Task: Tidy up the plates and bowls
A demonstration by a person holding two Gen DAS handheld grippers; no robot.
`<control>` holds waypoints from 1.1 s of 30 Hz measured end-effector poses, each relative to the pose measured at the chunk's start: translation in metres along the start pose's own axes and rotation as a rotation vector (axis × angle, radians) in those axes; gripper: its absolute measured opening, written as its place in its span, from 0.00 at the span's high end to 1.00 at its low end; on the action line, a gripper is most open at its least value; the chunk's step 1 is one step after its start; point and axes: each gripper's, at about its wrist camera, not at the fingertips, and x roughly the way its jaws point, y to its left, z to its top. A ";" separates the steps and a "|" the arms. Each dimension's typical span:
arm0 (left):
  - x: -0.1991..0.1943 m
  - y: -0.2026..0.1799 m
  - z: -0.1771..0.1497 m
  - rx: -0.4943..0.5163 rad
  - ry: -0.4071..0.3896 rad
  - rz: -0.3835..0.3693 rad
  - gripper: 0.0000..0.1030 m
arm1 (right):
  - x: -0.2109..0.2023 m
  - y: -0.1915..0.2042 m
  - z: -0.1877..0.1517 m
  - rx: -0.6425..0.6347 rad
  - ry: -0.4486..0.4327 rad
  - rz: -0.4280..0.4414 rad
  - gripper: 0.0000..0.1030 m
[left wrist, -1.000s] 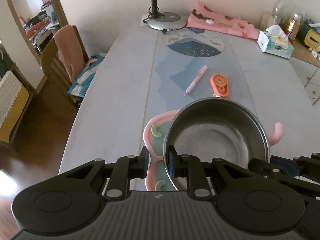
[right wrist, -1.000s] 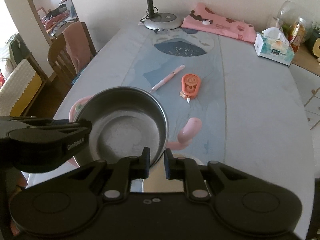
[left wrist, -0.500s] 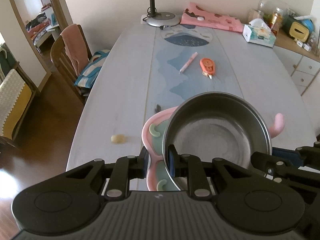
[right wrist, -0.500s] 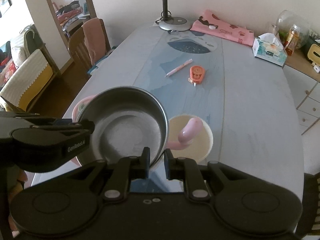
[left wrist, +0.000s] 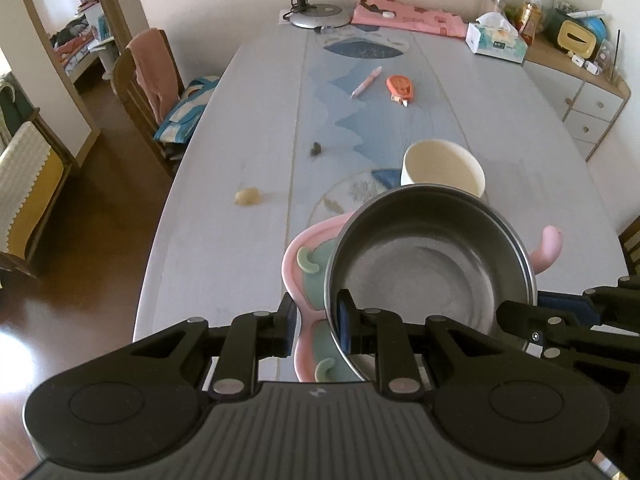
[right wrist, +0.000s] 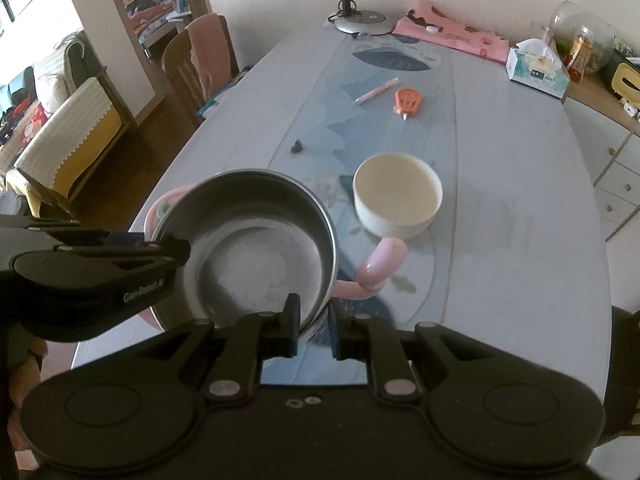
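Pinching the metal bowl (left wrist: 432, 272) from two sides, both claws are nearly closed on its thin rim. The left claw (left wrist: 314, 326) has one finger outside the rim and one inside, and the rim sits tight between them. The right claw (right wrist: 314, 326) grips the rim on the other side the same way, with only a small gap between its fingers.

Right under the metal bowl is a pink plate (left wrist: 304, 256) with green parts inside it. It sticks out past the left claw's outer finger. A pink handle (right wrist: 380, 268) pokes out from under the bowl just beyond the right claw. I cannot tell if the plate is being held too or only lies below.

Just past the metal bowl, a cream bowl (right wrist: 398, 200) stands upright on the table (left wrist: 224, 208), apart from the pink handle.

Farther out from the claws lie a small dark crumb (left wrist: 316, 148) and a yellowish lump (left wrist: 248, 196). Well beyond them are a pink pen (left wrist: 366, 87) and an orange tape roller (left wrist: 400, 87), side by side. At the far end stand a lamp base (left wrist: 316, 16), a pink cloth (left wrist: 408, 16) and a tissue box (left wrist: 496, 40).
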 end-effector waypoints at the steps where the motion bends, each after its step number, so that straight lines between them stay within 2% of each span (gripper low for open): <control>1: -0.003 0.002 -0.007 -0.001 -0.003 0.003 0.81 | -0.001 0.003 -0.006 0.000 0.002 0.003 0.86; 9: -0.015 0.011 -0.064 -0.013 0.034 0.010 0.81 | -0.001 0.031 -0.058 -0.032 0.071 0.014 0.86; 18: -0.010 0.009 -0.118 -0.008 0.082 0.001 0.81 | 0.010 0.036 -0.109 0.014 0.180 0.051 0.86; 25: -0.010 0.008 -0.145 -0.006 0.074 0.001 0.81 | 0.008 0.041 -0.129 0.011 0.201 0.055 0.86; 30: -0.009 0.016 -0.154 -0.039 0.108 -0.014 0.81 | 0.004 0.047 -0.137 -0.019 0.208 0.061 0.86; 33: -0.001 0.020 -0.159 -0.060 0.156 -0.020 0.81 | 0.006 0.048 -0.138 -0.021 0.215 0.069 0.86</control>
